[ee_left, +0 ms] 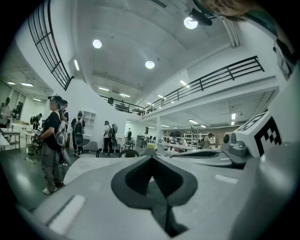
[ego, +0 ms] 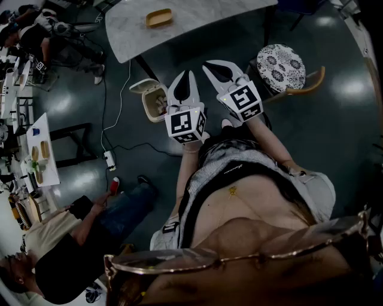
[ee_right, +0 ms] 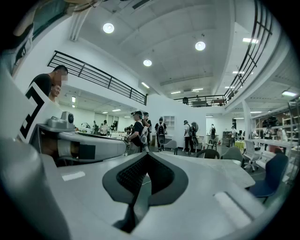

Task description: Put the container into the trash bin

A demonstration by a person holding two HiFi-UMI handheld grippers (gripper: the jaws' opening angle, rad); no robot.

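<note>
Left gripper (ego: 190,74): jaws pressed together, nothing between them
Right gripper (ego: 209,66): jaws together too, empty, just beside the left
Trash bin (ego: 151,100): lid up, on the floor (ego: 335,119) beside the table (ego: 197,18) edge, open room around it
Container (ego: 159,18): on the table, well apart from both grippers
Head view only: bin, container, chair (ego: 280,64)
Gripper views only: people (ee_left: 50,140) standing
Count: two grippers, one container, one bin

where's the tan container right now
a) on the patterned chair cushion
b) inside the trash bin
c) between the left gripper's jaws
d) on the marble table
d: the tan container lies on the marble table, apart from the open trash bin on the floor beside it.
</note>
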